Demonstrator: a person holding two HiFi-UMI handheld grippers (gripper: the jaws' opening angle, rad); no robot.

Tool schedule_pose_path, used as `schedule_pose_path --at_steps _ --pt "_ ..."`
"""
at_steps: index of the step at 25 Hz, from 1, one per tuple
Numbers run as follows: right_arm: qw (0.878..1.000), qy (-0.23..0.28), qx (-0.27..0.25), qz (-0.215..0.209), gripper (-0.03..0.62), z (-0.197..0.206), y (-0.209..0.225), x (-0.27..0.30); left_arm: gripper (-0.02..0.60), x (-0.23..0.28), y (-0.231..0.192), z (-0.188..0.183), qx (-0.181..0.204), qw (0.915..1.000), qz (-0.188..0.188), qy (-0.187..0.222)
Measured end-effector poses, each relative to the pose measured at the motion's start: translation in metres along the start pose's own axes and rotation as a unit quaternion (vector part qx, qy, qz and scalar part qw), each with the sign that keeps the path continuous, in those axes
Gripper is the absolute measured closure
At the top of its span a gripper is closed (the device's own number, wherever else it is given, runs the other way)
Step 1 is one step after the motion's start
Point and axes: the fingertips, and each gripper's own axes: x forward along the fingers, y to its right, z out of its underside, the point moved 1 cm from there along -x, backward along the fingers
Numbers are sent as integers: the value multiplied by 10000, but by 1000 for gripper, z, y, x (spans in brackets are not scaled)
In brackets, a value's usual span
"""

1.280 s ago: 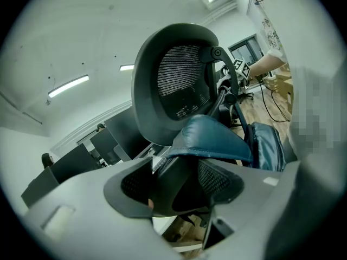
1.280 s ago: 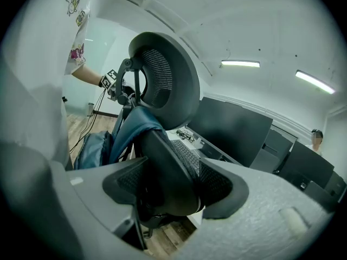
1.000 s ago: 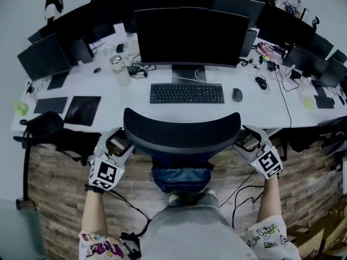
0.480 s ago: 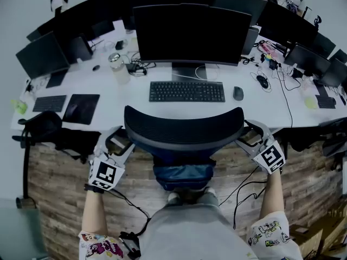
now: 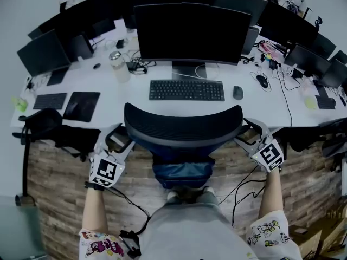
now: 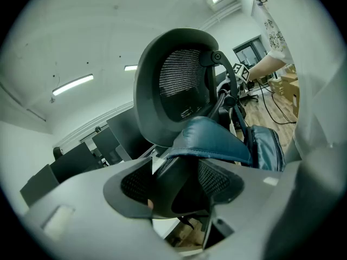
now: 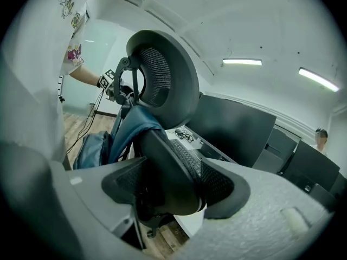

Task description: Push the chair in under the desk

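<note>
**Chair held by both edges of its backrest at the desk**

Chair (image 5: 182,124) was seen standing squarely in front of the white desk (image 5: 135,99), its back turned to the person. From the head view, the curved top of the mesh backrest was seen to overlap the desk's front edge, in line with the keyboard (image 5: 187,90) and the large dark monitor (image 5: 192,34) behind it. How far the seat reached under the desk could not be told, since it was hidden by the backrest.

The left gripper (image 5: 120,141) was clenched on the left edge of the backrest. In the left gripper view, the dark rim of the chair was found filling the space between the two jaws, with the ribbed pads pressed against it on either side. The right gripper (image 5: 247,137) was clamped on the opposite edge in the same manner, and in the right gripper view the rim was likewise pinched between the pads. Both grippers were held at about the same height, angled slightly downward, with the person's forearms stretched out behind them.

A blue bag (image 5: 182,175) was seen behind the backrest, below its curved top and between the two arms. A mouse (image 5: 237,93) lay just to the right of the keyboard, and a clear bottle (image 5: 120,67) stood to the left of the monitor. Wood-plank flooring (image 5: 59,194) was visible beneath the chair and the person.
</note>
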Motion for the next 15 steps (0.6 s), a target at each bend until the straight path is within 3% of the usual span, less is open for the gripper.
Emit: schedule_pose_path --at_steps 15 --pt "9978 -166 252 596 261 0 -2 -11 302 -5 3 3 31 10000 -18 -54"
